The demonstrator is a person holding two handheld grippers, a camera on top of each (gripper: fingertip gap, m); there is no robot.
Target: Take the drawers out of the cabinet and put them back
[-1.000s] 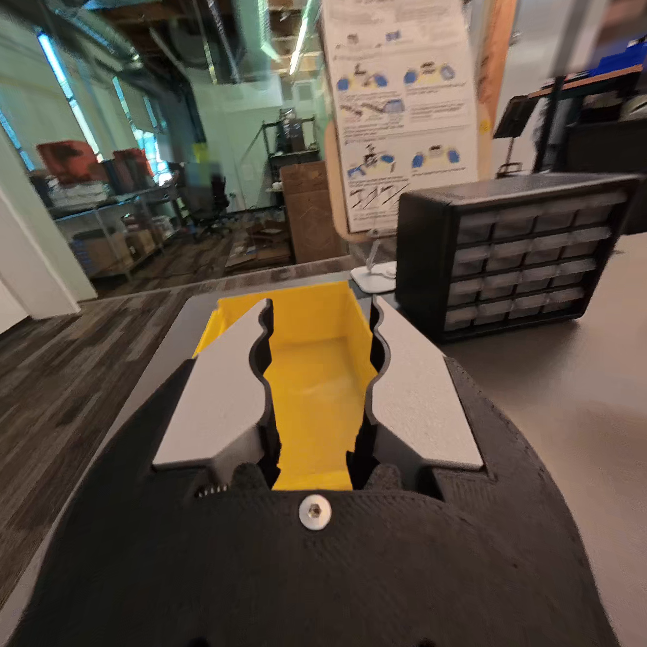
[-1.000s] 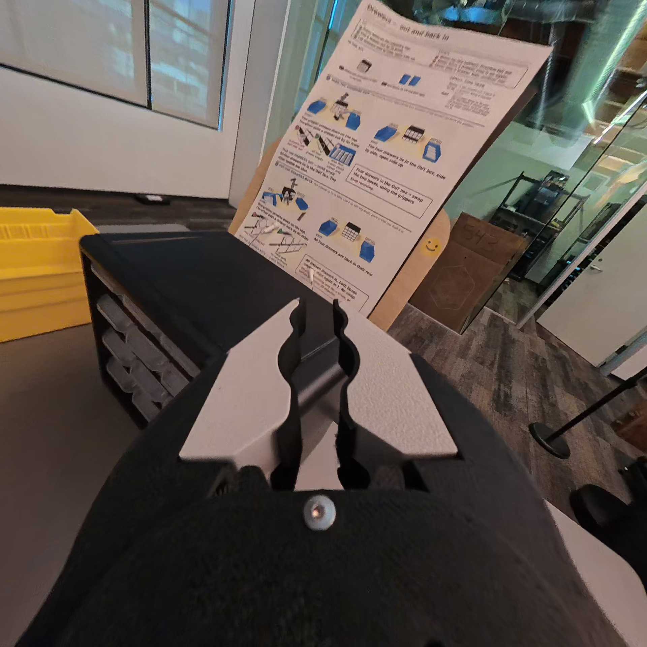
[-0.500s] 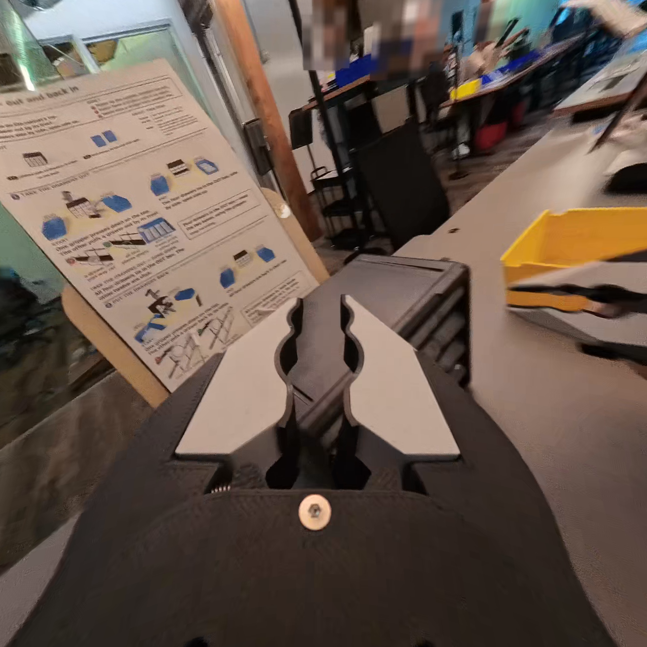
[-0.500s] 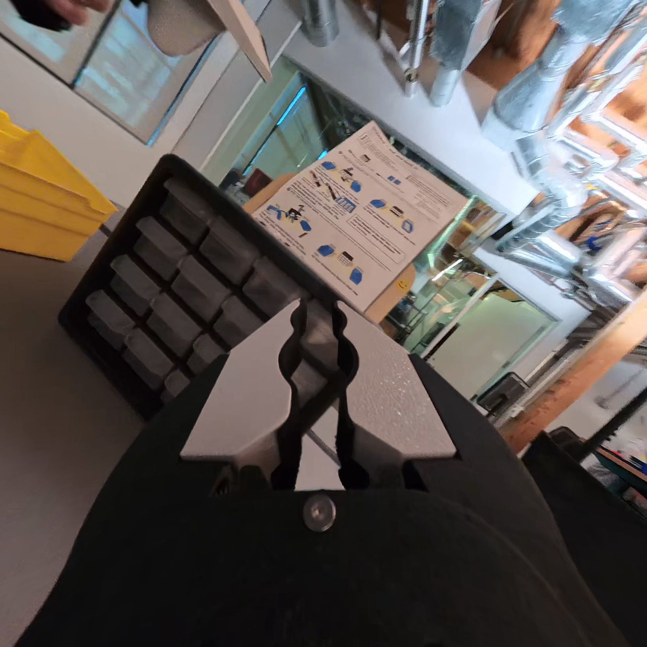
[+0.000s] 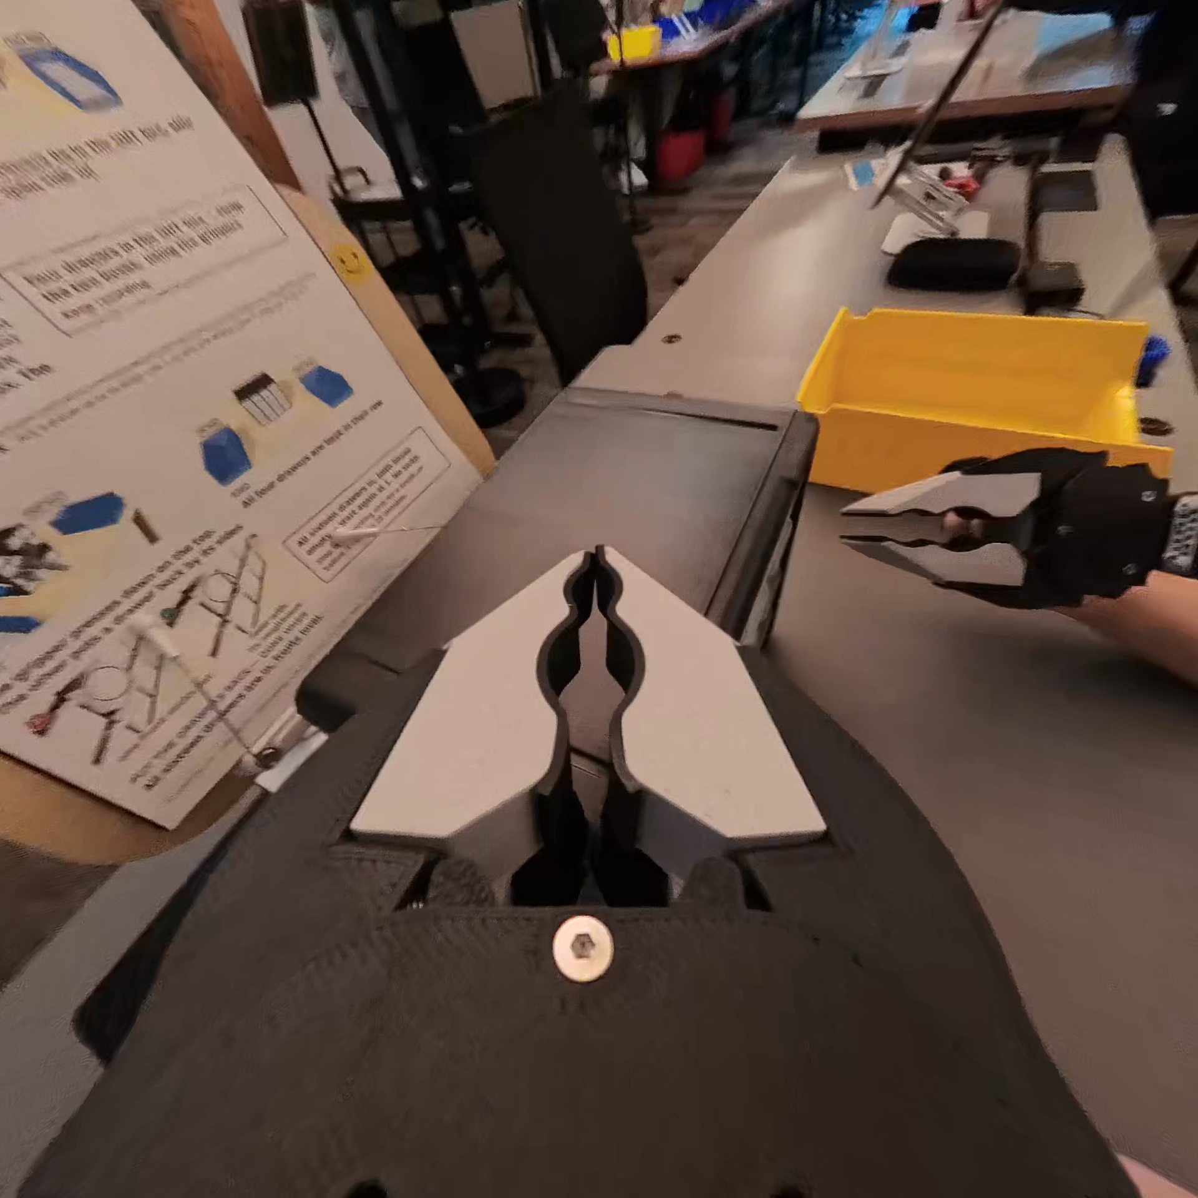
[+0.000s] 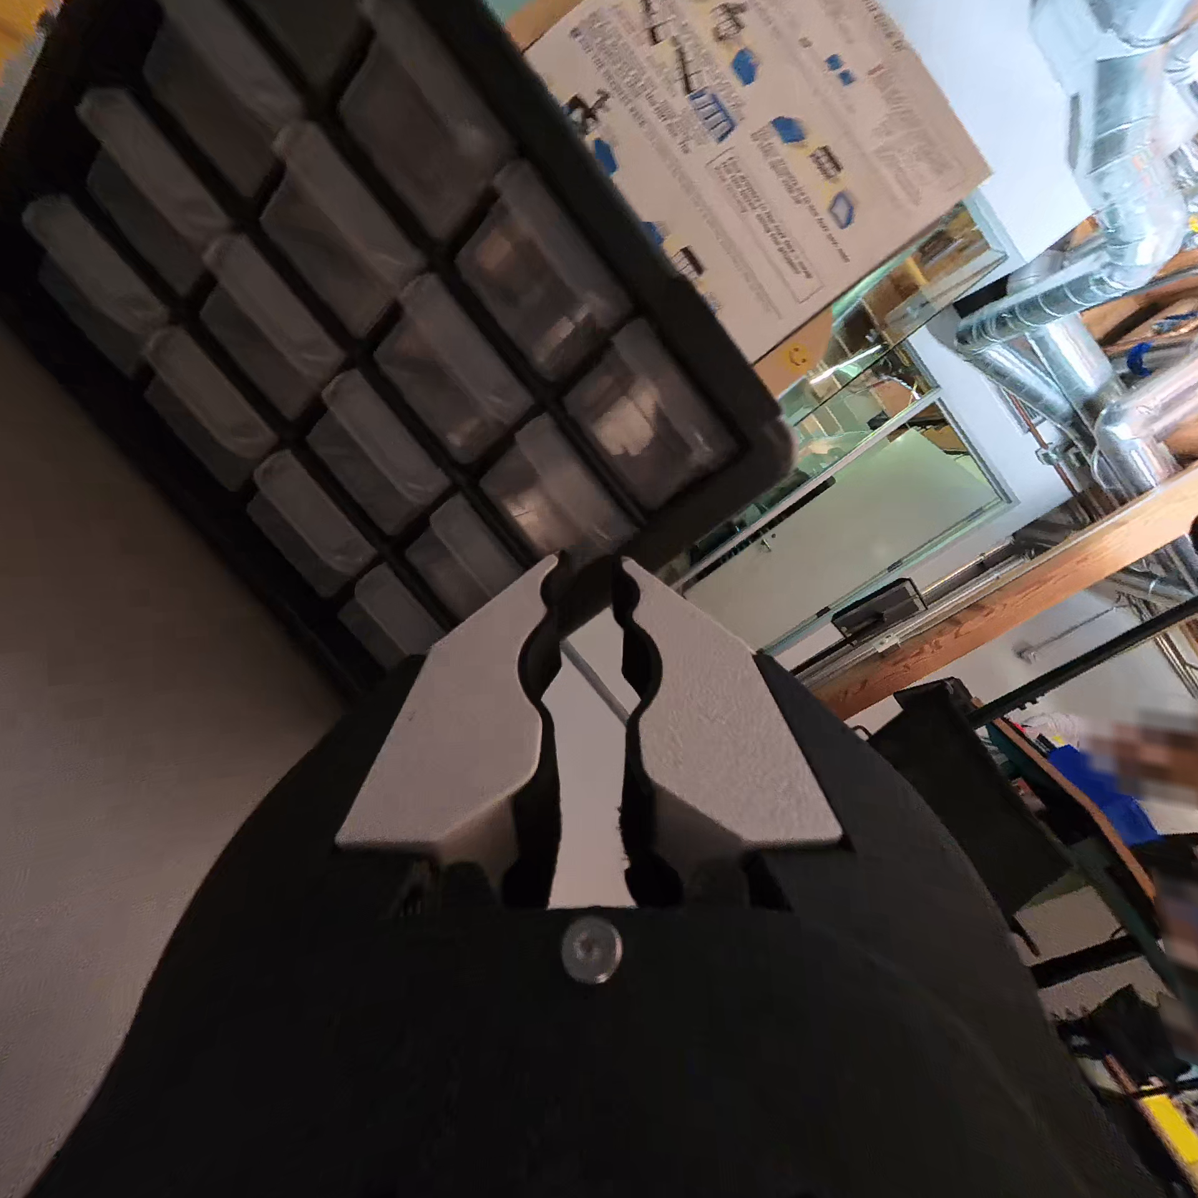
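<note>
As right gripper nears drawers just beyond slightly parted fingertips, left gripper pinched together, empty, over cabinet top: first pull pending; needs handle alignment.

We see a grey tabletop running back to a 2nd desk w/ blurred clutter. Dark office chair just past the table edge, wood-plank floor beyond. Instruction sheet leans on a wooden board at left, timber post behind it. In the right wrist view: silver ducts overhead, wood beam, glass partition, white wall. Indoor lighting, warm.
</note>
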